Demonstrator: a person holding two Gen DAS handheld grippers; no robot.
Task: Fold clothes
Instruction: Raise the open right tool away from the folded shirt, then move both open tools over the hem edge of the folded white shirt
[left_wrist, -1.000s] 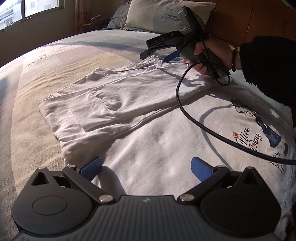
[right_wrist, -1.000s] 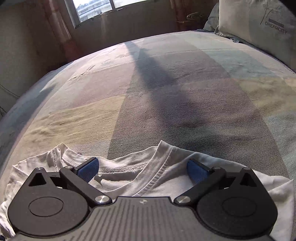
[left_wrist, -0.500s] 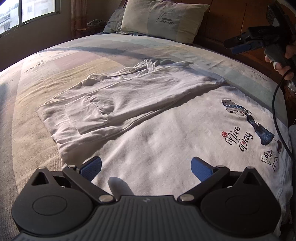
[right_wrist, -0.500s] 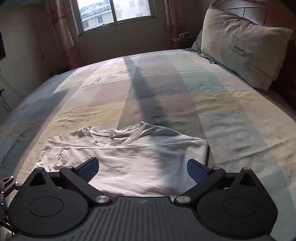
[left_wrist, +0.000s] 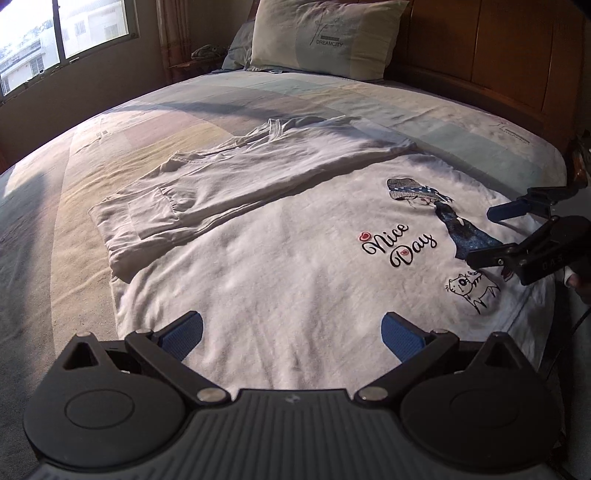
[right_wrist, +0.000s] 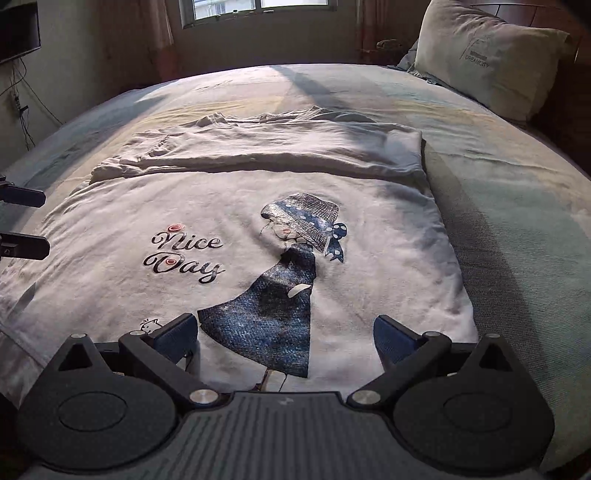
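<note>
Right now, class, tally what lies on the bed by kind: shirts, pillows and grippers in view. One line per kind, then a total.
Shirts: 1, the white T-shirt, its far part folded over
Pillows: 2, the cream pillow and a grey-blue pillow behind it
Grippers: 2, the left gripper and the right gripper, both open
Total: 5

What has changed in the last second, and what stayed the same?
The right tongs left the folded collar end of the white T-shirt and drew back to the near edge, now open over the printed girl. They hold nothing. The left tongs stayed open over the hem; the fold stayed in place.
</note>
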